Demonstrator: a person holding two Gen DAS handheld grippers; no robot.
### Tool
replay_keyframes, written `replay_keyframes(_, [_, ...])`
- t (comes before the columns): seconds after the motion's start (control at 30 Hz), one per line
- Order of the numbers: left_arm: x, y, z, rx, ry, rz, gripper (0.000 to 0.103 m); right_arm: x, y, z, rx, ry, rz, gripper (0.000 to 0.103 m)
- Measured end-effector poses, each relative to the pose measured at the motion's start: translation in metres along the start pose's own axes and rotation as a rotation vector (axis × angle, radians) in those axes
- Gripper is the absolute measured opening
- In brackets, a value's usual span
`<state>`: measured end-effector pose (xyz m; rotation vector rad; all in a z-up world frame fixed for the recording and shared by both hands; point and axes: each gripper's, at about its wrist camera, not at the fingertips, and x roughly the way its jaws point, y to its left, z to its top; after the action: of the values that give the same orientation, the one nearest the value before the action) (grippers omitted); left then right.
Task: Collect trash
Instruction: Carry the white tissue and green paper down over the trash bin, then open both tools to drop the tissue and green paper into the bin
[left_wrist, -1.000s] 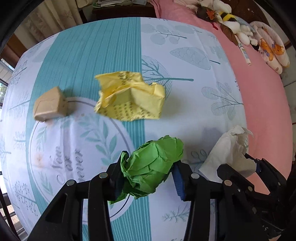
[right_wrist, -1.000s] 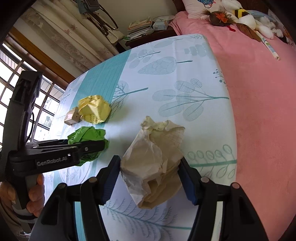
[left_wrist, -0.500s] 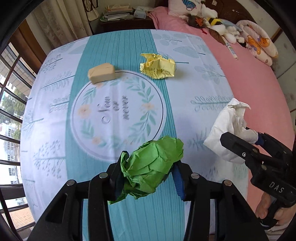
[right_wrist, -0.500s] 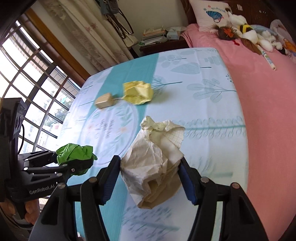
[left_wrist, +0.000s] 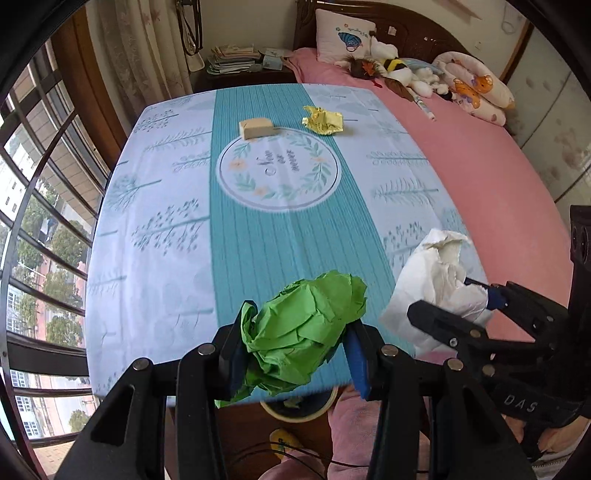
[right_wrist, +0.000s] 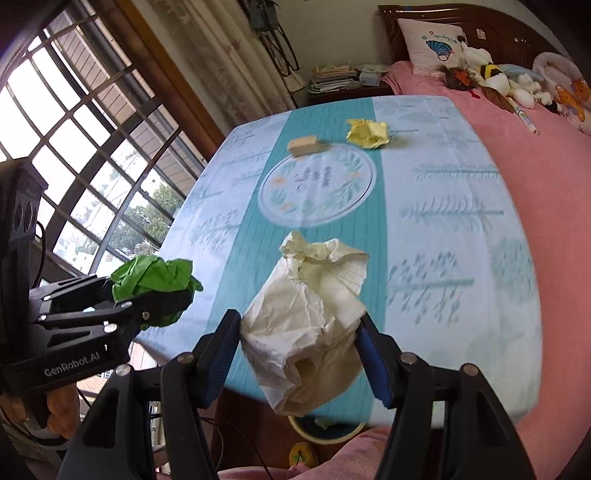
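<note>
Left gripper (left_wrist: 295, 350) clamped on a crumpled green paper ball (left_wrist: 306, 328); right gripper (right_wrist: 299, 354) clamped on a crumpled cream-white paper wad (right_wrist: 310, 325). Both are held above the near edge of the teal-and-white printed cloth (left_wrist: 166, 221).

Bin (left_wrist: 300, 409) at 6 o'clock mostly hidden behind table edge (left_wrist: 184, 384); tablecloth lettering (right_wrist: 314, 177) blurred, unreadable.

Bright daylight floods in from barred window (right_wrist: 74, 155), panes blown out. Soft, faint shadows. Tablecloth print (right_wrist: 436, 280) smeared by motion blur. Strong fisheye bending, dark vignette at corners.
</note>
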<state>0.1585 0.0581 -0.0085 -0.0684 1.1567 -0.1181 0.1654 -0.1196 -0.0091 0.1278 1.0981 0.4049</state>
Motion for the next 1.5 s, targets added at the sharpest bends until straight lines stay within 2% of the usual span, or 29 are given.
replay_keyframes(0.13, [-0.015, 0.013, -0.041, 0.017, -0.004, -0.012, 0.044, -0.006, 0.030, -0.042, 0.001, 0.020, -0.016, 0.062])
replay_keyframes(0.3, [-0.018, 0.022, -0.083, 0.035, 0.030, -0.025, 0.044, -0.008, 0.053, -0.081, -0.003, 0.060, -0.033, 0.062])
replay_keyframes(0.6, [0.018, 0.016, -0.134, 0.020, 0.132, -0.035, 0.044, 0.015, 0.048, -0.135, 0.029, 0.177, -0.044, 0.062])
replay_keyframes(0.8, [0.073, 0.011, -0.180, -0.034, 0.230, -0.031, 0.044, 0.060, 0.017, -0.178, 0.060, 0.255, -0.055, 0.062])
replay_keyframes(0.97, [0.141, 0.008, -0.224, -0.083, 0.296, -0.011, 0.044, 0.118, -0.025, -0.221, 0.131, 0.312, -0.045, 0.063])
replay_keyframes(1.13, [0.215, 0.004, -0.256, -0.106, 0.322, 0.009, 0.046, 0.185, -0.066, -0.256, 0.198, 0.341, -0.031, 0.063])
replay_keyframes(1.27, [0.263, 0.003, -0.272, -0.111, 0.311, 0.015, 0.046, 0.237, -0.087, -0.274, 0.219, 0.350, -0.032, 0.064])
replay_keyframes(1.37, [0.286, 0.007, -0.278, -0.111, 0.277, 0.025, 0.054, 0.263, -0.095, -0.283, 0.210, 0.347, -0.031, 0.067])
replay_keyframes(1.47, [0.299, 0.018, -0.282, -0.120, 0.249, 0.035, 0.073, 0.280, -0.102, -0.288, 0.203, 0.339, -0.031, 0.071])
replay_keyframes(1.5, [0.302, 0.022, -0.281, -0.123, 0.245, 0.033, 0.084, 0.285, -0.103, -0.288, 0.211, 0.341, -0.024, 0.074])
